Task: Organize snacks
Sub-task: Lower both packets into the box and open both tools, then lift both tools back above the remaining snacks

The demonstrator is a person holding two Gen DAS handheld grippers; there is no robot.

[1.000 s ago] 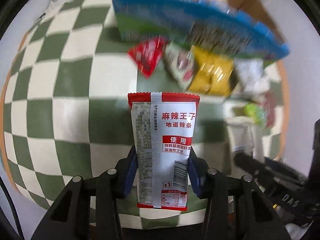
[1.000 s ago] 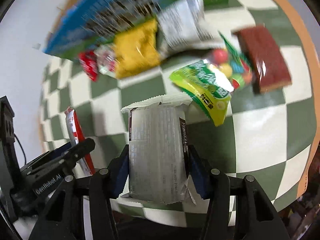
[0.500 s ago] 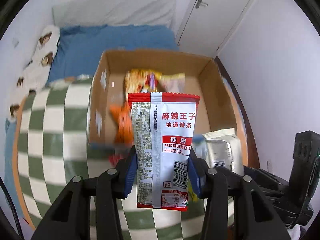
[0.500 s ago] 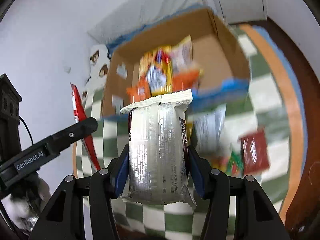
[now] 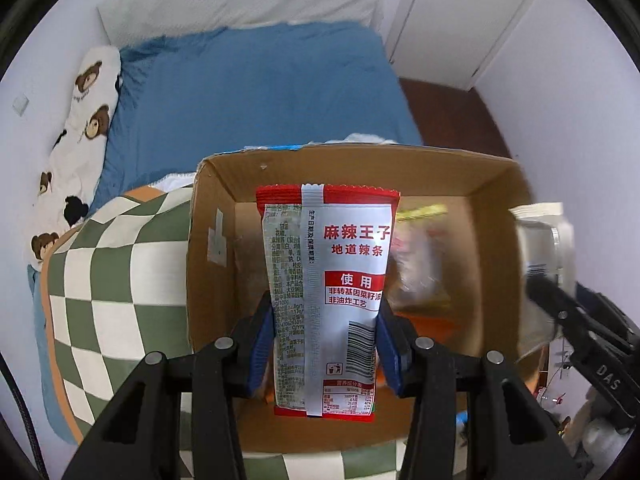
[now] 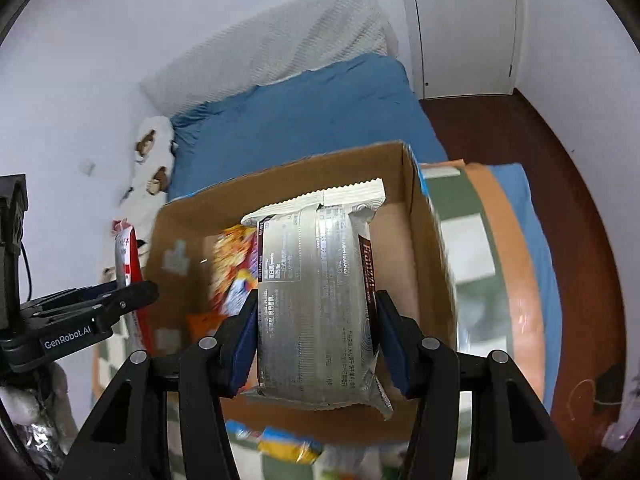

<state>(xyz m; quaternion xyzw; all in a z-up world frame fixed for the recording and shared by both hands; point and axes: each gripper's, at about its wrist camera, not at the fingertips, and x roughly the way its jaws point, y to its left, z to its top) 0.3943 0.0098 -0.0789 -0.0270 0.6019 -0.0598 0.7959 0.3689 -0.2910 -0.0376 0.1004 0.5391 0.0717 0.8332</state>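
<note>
My left gripper [image 5: 325,344] is shut on a red-and-white spicy-strip packet [image 5: 326,280] and holds it upright above the open cardboard box [image 5: 208,248]. My right gripper [image 6: 316,340] is shut on a silver Franzzi wafer pack [image 6: 316,296] over the same box [image 6: 424,248]. The box holds several snack bags, orange and yellow ones [image 6: 232,264] among them. In the right wrist view the left gripper with its red packet [image 6: 128,268] shows at the left. In the left wrist view the silver pack [image 5: 544,240] shows at the right.
The box stands on a green-and-white checked cloth [image 5: 108,280] at its far end. A bed with a blue sheet [image 5: 248,92] and a bear-print pillow [image 5: 80,128] lies beyond. A white door [image 6: 464,28] and dark wood floor [image 6: 560,184] are at right. More snacks [image 6: 288,448] lie in front of the box.
Both grippers have swung up from the snack pile on the cloth and moved forward over the open box, each still holding its packet. The box now looms closer.
</note>
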